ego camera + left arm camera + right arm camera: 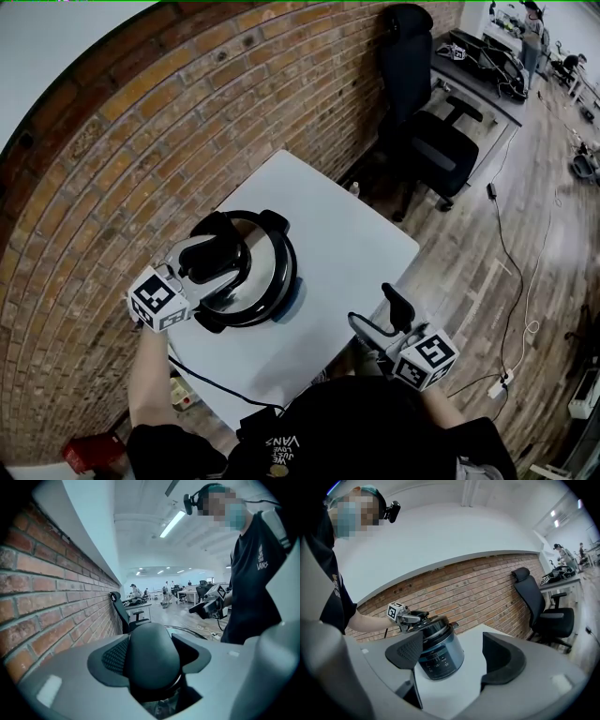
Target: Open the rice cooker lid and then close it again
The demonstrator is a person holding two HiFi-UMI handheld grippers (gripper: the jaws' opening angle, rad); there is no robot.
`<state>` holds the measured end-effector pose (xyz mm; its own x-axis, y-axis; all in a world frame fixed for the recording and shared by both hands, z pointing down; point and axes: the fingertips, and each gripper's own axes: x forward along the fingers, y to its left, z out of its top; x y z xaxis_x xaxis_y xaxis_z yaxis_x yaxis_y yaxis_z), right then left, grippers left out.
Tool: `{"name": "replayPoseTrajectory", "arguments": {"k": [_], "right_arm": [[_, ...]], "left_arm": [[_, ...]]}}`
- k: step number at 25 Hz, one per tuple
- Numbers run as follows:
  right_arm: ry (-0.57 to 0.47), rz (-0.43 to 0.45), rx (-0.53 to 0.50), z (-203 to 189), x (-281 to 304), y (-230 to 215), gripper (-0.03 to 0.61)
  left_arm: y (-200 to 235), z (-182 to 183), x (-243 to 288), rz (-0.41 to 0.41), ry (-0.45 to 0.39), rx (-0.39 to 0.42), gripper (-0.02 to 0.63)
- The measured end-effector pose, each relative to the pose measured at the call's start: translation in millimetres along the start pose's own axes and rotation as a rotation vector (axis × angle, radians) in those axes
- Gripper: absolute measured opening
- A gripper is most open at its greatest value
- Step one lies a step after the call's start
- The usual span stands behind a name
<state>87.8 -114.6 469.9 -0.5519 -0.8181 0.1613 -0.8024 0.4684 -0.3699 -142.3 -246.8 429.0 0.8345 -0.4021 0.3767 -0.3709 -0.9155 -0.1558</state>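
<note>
**Left claw clamped on cooker lid handle, right claw idle and spread**

Rice cooker standing on the white table, toward the table's left side, close to the brick wall. Dark-blue pot with a control panel on the front, facing the right claw. Lid lying on top of the pot; fully seated or not, cannot tell. Black cable running off the near table edge below the cooker.

Left gripper reaching over the cooker from the left, tipped somewhat downward. Pinching the rounded black lid handle: handle filling the gap between the two jaws, meshed pad against its left side, other pad pressed on its right. Marker cube at the near-left of the cooker, bare forearm behind it.

Right gripper held over the near-right corner of the table, well apart from the cooker, roughly level and aimed at it. Jaws spread wide, nothing between the pads; only the distant cooker and bare tabletop seen through the gap. No contact with table or cooker.

Black office chair beyond the far table corner, beside the wall. Wooden floor to the right, with cables across it. Desks and people far off in the background, too small to detail.
</note>
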Motion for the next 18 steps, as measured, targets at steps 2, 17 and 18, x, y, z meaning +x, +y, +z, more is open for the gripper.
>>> {"name": "replayPoseTrajectory", "arguments": {"k": [2, 17, 18], "right_arm": [[-0.001, 0.0, 0.003, -2, 1, 1, 0.39], [0.012, 0.009, 0.008, -1, 9, 2, 0.39], [0.013, 0.013, 0.009, -2, 10, 2, 0.39]], "left_arm": [[-1, -2, 4, -0.022, 0.015, 0.014, 0.284], [-12, -12, 14, -0.174, 0.053, 0.079, 0.287], [-12, -11, 14, -0.171, 0.054, 0.08, 0.287]]}}
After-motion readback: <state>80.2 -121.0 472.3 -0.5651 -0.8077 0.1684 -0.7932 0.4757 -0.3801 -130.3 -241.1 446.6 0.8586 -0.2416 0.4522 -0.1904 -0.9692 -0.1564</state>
